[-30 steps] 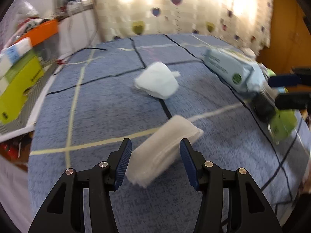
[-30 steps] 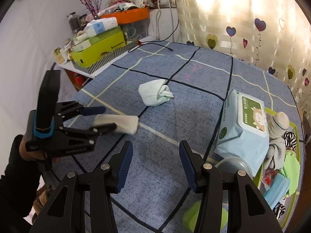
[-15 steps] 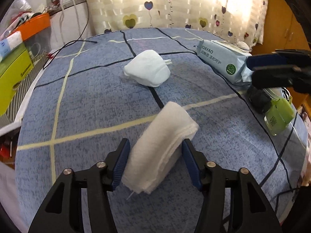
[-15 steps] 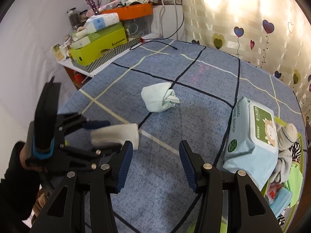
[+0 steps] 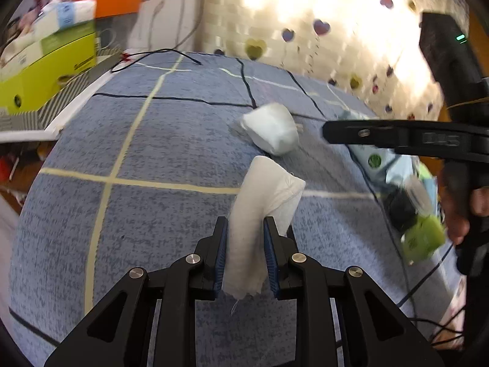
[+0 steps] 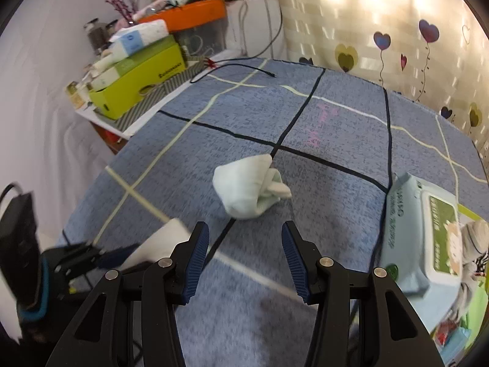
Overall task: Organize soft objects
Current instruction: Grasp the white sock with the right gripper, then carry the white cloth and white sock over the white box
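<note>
My left gripper (image 5: 244, 253) is shut on a folded white cloth (image 5: 259, 208) and holds it above the blue checked cover (image 5: 152, 220). The cloth also shows at lower left in the right wrist view (image 6: 162, 238). A pale mint rolled cloth (image 5: 272, 128) lies on the cover beyond it. In the right wrist view that mint cloth (image 6: 247, 188) lies just ahead of my open, empty right gripper (image 6: 246, 258). The right gripper's arm crosses the right side of the left wrist view (image 5: 397, 137).
A pack of wet wipes (image 6: 421, 232) lies at the right, beside a green bin (image 6: 470, 302) of socks and small items. A yellow-green box (image 6: 137, 82) and orange tub (image 6: 189, 15) stand on a side shelf. A black cable (image 6: 232, 67) lies at the far edge.
My left gripper closed on the white cloth and lifted it off the cover. My right gripper moved forward toward the mint cloth and stayed open.
</note>
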A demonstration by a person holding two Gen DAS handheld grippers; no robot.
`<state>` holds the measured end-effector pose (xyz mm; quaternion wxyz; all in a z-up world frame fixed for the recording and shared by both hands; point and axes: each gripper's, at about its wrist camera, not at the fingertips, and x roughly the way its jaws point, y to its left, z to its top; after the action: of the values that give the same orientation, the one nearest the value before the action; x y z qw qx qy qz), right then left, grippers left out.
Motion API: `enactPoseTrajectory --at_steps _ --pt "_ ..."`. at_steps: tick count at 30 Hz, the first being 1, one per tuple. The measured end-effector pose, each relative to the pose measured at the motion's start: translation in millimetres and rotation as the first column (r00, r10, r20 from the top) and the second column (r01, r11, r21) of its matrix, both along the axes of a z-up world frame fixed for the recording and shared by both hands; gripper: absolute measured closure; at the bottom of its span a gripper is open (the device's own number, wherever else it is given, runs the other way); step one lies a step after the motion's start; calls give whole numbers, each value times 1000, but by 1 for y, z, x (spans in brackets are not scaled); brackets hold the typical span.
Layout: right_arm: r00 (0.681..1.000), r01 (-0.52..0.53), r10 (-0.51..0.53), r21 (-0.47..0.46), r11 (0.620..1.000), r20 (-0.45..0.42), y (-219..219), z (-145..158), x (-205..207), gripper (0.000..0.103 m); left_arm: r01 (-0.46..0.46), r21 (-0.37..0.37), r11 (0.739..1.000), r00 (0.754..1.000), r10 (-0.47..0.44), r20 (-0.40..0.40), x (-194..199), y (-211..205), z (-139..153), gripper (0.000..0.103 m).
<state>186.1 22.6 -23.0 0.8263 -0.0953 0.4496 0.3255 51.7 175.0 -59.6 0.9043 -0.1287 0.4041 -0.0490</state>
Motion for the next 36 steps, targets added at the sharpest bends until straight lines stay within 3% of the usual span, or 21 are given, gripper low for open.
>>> enactPoseTrajectory --at_steps 8,17,18,20,23,36 --pt "999 24 -25 -30 999 -29 31 -19 35 54 -85 -23 996 996 85 3 -4 20 2 79" --pt "1000 -6 3 -96 995 -29 54 -39 50 52 -118 -53 992 993 118 -3 -6 36 -3 79" --pt "1000 -1 -2 -99 995 -28 54 -39 51 55 -121 -56 991 993 121 -4 -6 37 -3 79" --pt "1000 3 -4 -115 993 -7 55 -37 50 76 -127 -60 990 992 127 -7 -6 37 -3 79" --pt "1000 -2 1 -105 994 -7 53 -33 48 85 -135 -62 989 991 135 -7 -6 37 -1 79" --pt "998 -36 35 19 999 57 4 11 -15 86 -140 -62 988 989 143 38 -20 15 27 79"
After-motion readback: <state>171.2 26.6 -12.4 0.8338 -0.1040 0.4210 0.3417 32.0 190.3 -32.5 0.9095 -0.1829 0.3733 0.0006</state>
